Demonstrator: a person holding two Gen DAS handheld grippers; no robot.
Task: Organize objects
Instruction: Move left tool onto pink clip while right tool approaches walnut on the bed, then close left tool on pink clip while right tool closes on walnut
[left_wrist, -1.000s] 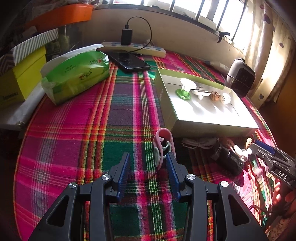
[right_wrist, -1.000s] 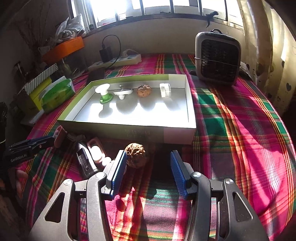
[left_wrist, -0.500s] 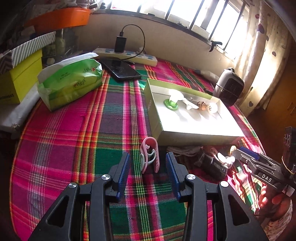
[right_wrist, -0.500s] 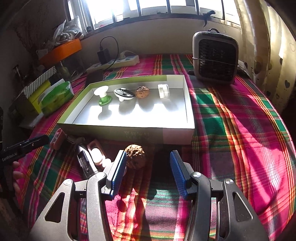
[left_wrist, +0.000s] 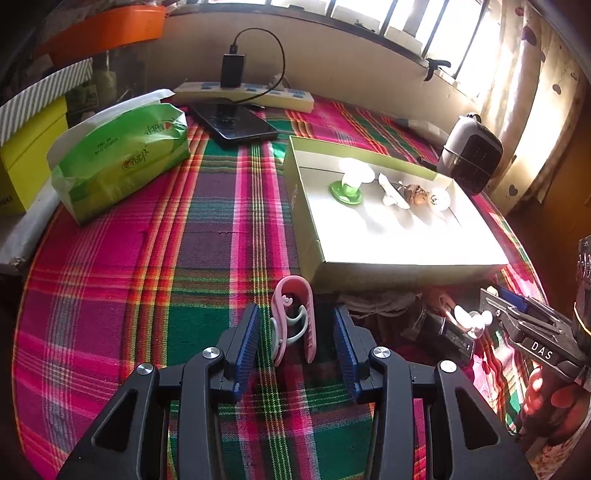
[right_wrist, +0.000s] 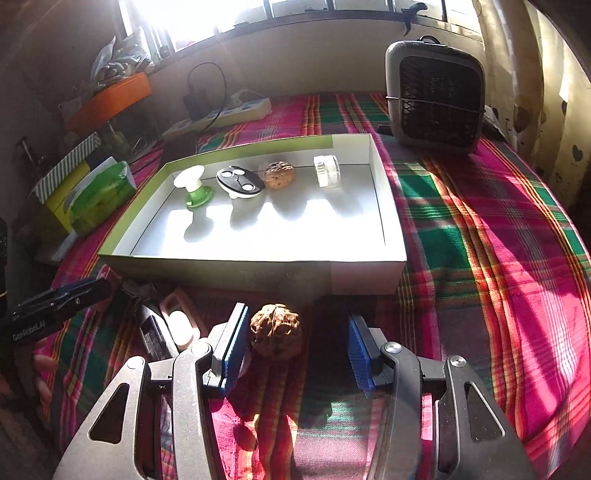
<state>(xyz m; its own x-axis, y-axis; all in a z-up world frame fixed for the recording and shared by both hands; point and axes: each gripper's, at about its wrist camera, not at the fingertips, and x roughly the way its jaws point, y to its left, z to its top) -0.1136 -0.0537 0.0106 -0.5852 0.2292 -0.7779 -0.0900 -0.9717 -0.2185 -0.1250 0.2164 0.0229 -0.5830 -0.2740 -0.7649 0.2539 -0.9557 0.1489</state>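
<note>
My left gripper (left_wrist: 297, 336) is open, and a pink clip (left_wrist: 293, 317) lies on the plaid cloth between its blue pads, touching neither. In the right wrist view a brown walnut (right_wrist: 276, 334) rests on the cloth between the fingers of my open right gripper (right_wrist: 295, 343), close to the left pad with a wide gap on the right. Just beyond both stands a shallow white box with a green rim (left_wrist: 303, 221) (right_wrist: 258, 273). It holds a green-and-white knob (right_wrist: 194, 186), a white oval piece (right_wrist: 238, 181), a second walnut (right_wrist: 280, 175) and a white spool (right_wrist: 327, 170).
A black device with small white pieces (left_wrist: 443, 332) (right_wrist: 155, 332) lies before the box between the grippers. A green tissue pack (left_wrist: 122, 155), phone (left_wrist: 236, 123) and power strip (left_wrist: 243, 94) sit at the far left. A grey heater (right_wrist: 436, 92) stands behind the box.
The left gripper has shifted sideways, so the pink clip now sits midway between its pads instead of by the right one. The right gripper and the walnut have kept still.
</note>
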